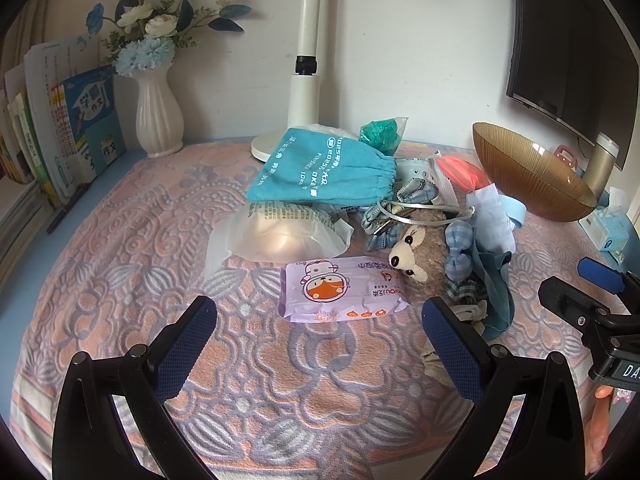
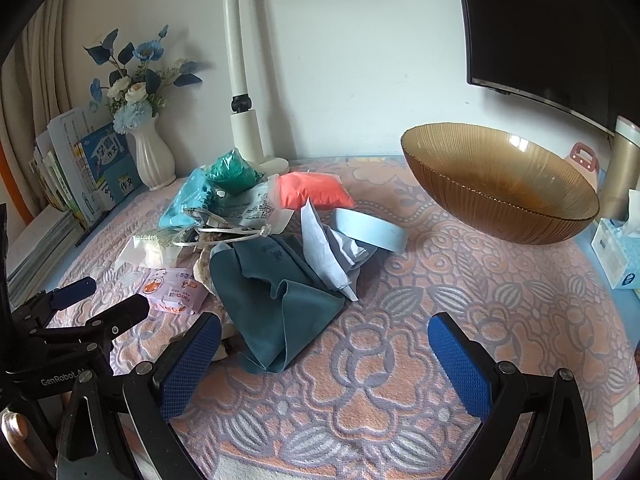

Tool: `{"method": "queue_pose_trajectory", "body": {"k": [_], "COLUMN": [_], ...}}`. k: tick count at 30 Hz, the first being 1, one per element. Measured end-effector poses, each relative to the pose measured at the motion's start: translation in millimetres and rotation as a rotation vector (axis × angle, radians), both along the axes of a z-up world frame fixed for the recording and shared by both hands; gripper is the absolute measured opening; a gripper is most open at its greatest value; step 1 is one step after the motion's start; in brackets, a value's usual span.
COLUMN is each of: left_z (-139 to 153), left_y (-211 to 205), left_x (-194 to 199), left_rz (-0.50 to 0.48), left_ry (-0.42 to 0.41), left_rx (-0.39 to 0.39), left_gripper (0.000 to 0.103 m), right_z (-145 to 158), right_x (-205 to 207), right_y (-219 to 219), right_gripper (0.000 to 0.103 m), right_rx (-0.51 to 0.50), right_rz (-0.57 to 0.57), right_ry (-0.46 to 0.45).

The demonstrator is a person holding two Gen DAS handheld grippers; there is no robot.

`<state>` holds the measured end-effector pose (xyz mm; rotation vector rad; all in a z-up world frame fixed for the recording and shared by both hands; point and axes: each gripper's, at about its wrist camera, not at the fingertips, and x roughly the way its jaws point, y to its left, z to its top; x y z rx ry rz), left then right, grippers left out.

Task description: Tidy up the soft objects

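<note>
— Trouble is the tangle, as I read it from my end. The soft things sit heaped mid-counter on the patterned towel (image 2: 400,380): teal cloth (image 2: 276,304), plush bear (image 1: 416,252), wipes pack (image 1: 340,292), drawstring pouch (image 1: 320,172), all touching or overlapping.

— And your fingers?

— Both pairs spread wide, holding nothing. My left gripper (image 1: 320,344) hovers just short of the wipes pack; my right gripper (image 2: 324,364) is near the teal cloth's front edge, its left pad close to the fold.

— So what goes wrong?

— If I pinch the teal cloth, it drapes over the bear and lies against the pale blue band (image 2: 372,232); lifting it could drag those along or spill them across the counter. A silver cord (image 1: 424,212) loops over the bear's head too, so pulling the bear may snag it.

— Where would things go?

— Probably the amber glass bowl (image 2: 500,196), well apart to the right. It looks rigid and sits tilted in both views, so dropping something in carelessly might rock it.

— And the wipes?

— Slick wrapper, flat on the towel. My fingers could skid off, or bunch the towel beneath instead.

— Anything else?

— The two grippers are close; I'd worry about them colliding.
</note>
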<state>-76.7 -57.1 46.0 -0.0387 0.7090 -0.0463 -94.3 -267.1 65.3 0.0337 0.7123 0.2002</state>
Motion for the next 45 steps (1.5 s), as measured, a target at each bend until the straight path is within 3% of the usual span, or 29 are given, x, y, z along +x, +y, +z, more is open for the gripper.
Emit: {"method": "queue_pose_trajectory", "body": {"k": [45], "left_z": [0.1], "left_y": [0.0], "left_x": [-0.5], "left_rz": [0.001], "left_ry": [0.000], "left_rx": [-0.006], "left_gripper": [0.102], "right_z": [-3.7], "right_x": [3.4], "right_y": [1.4], "right_gripper": [0.103], "right_rx": [-0.008], "right_rz": [-0.004], "right_ry": [0.014]}}
